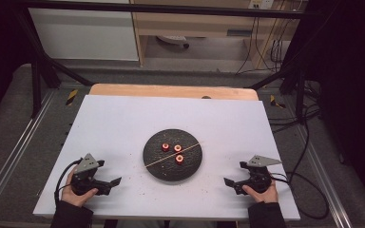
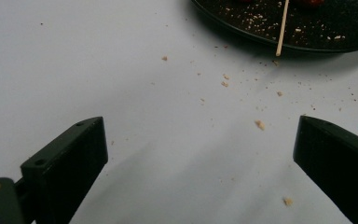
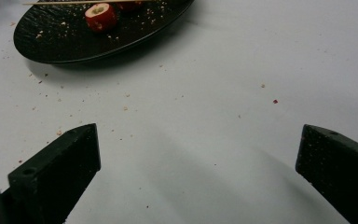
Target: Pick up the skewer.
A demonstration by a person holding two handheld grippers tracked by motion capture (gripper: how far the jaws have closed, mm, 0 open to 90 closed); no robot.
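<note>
While both grippers rest low on the white board, the scene from largest thing to smallest reads as follows.

Table: a white board [image 1: 123, 123] covers most of the top, with a strip of bare wood [image 1: 171, 90] showing along the 12 o'clock edge.

Plate: a round black plate [image 1: 159, 164] sits just on the 6 o'clock side of the board's middle, between the two grippers and well apart from each; its rim [image 2: 242, 32] also shows at 1 o'clock in the left gripper view, and at 11 o'clock in the right gripper view [image 3: 51, 51].

Left gripper: the left gripper [image 1: 111, 183] lies at 8 o'clock from the plate, held in the person's left hand [image 1: 76, 194]; its jaws stand wide apart with only bare board between them, pointing toward the plate.

Right gripper: the right gripper [image 1: 230, 183] lies at 4 o'clock from the plate, held in the person's right hand [image 1: 261, 192]; its jaws also stand wide, gripping nothing.

Skewer: a thin wooden skewer [image 1: 173, 154] lies flat across the plate, running from 8 o'clock to 2 o'clock, its ends reaching just past the rim.

Red pieces: three small red rolls lie on the plate, two [image 1: 165, 147] [image 1: 177, 148] on the 12 o'clock side of the skewer and one [image 1: 179, 159] on the 6 o'clock side, all close to the stick.

Crumbs: pale crumbs [image 2: 259, 124] are scattered on the board near the plate.
</note>
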